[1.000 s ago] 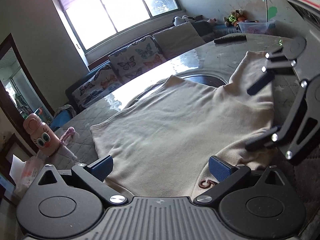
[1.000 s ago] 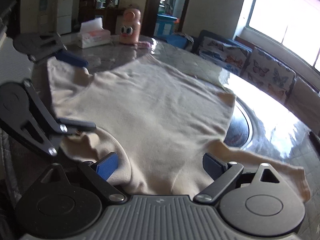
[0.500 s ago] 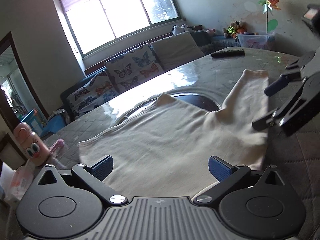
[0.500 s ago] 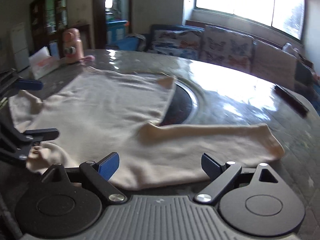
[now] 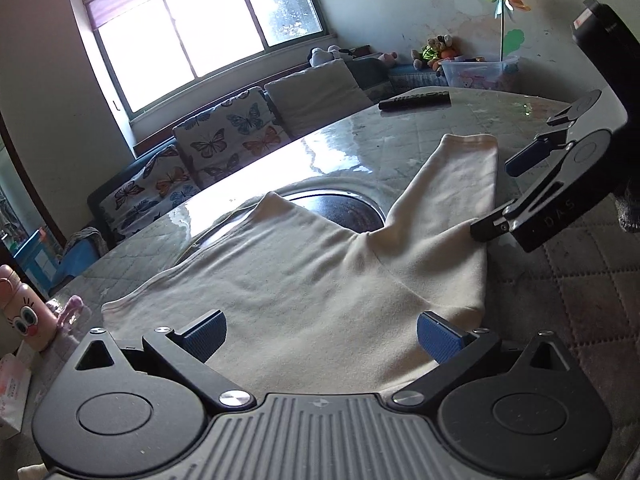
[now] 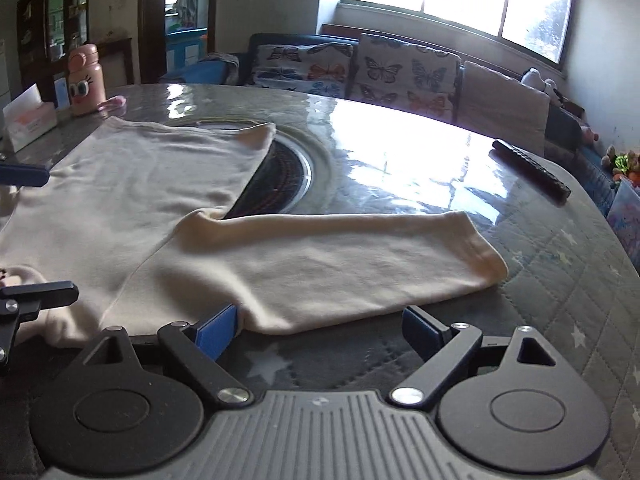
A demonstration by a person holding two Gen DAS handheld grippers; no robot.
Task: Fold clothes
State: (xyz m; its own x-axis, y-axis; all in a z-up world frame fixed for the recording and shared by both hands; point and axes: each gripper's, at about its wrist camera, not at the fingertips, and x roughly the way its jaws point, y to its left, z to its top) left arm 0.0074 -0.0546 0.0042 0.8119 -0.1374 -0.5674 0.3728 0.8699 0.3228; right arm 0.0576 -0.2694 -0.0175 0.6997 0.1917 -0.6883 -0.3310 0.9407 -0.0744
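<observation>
A cream long-sleeved top point(image 5: 304, 280) lies flat on the round table, one sleeve point(image 6: 352, 256) stretched out to the right. My left gripper point(image 5: 320, 338) is open, its blue pads over the near edge of the top's body. My right gripper point(image 6: 324, 326) is open at the near edge of the sleeve, its left pad point(image 6: 218, 330) at the cloth. The right gripper also shows in the left wrist view point(image 5: 500, 196), at the sleeve's side. The left gripper's fingers point(image 6: 38, 298) show at the left in the right wrist view.
The table point(image 6: 400, 152) has a dark round inset point(image 6: 276, 184) partly under the top. A black remote point(image 6: 532, 170) lies at the far right. A pink bottle point(image 6: 85, 80) and a tissue box point(image 6: 28, 120) stand at the far left. A butterfly-pattern sofa point(image 5: 192, 160) is behind.
Both grippers have pulled back toward the near edge and the views have swung. The right gripper has moved from the top's body to the sleeve. The top lies flatter.
</observation>
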